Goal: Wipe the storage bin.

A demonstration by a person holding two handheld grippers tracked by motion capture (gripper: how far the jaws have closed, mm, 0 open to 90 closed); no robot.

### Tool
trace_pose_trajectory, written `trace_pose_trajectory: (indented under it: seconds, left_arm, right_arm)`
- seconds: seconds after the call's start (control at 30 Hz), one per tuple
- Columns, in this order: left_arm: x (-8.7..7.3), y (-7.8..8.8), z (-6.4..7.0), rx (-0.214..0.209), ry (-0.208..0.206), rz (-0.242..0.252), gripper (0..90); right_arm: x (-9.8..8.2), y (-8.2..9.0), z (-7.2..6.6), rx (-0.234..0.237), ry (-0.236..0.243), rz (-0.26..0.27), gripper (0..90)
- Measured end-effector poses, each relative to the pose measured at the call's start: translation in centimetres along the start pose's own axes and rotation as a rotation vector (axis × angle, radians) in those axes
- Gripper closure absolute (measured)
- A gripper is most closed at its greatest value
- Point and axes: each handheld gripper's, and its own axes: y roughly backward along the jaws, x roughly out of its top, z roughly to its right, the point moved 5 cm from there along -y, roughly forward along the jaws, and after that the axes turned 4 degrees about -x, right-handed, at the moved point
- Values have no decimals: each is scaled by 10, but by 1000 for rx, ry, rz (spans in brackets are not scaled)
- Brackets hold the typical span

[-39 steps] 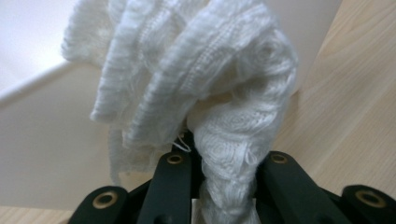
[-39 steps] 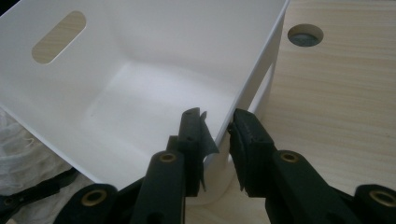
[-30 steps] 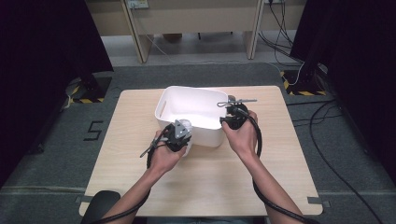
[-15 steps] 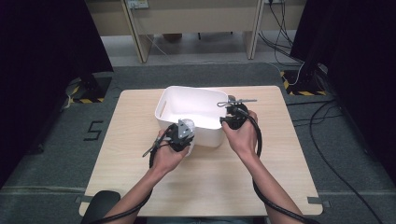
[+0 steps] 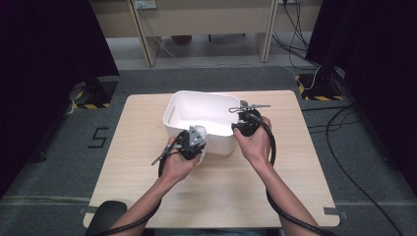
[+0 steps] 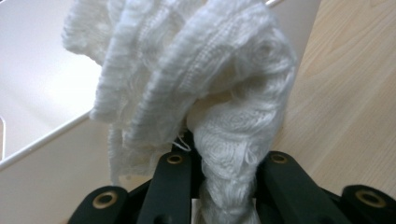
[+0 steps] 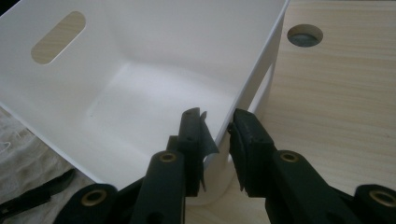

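The work in hand looks like getting the white knitted cloth into the white plastic bin. To do it well, the bundle should be carried fully past the near wall before the grip is loosened, since the cloth hangs loose and bulky and a fold could snag on the rim and drape outside. The other hand's job is to keep the bin from sliding on the wooden table while that happens.

The left gripper has its jaws drawn close on a twisted neck of the cloth, the rest of it bunched up above the jaws, right at the bin's near wall and partly over its rim (seen from above, it sits at the near-left corner). The right gripper straddles the bin's right-hand wall near the near corner, one jaw inside and one outside, parted only by the wall's thickness, so it appears to be pinching it
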Motion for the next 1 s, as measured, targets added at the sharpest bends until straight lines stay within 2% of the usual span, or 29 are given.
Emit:
trace_pose_trajectory:
  seconds: [0.53,0.57,0.6,1.0]
  left_arm:
    - [-12,-15,6,-6,-10,-26,790]
    - [-12,-16,5,-1,-23,-25,789]
    - [-14,-17,7,-6,-11,-31,790]
    - [-23,-26,8,-13,-9,-56,790]
  right_arm:
    - [0,0,0,1,1,0,744]
    - [0,0,0,1,1,0,744]
    - [0,0,0,1,0,-1,744]
    - [0,0,0,1,1,1,744]
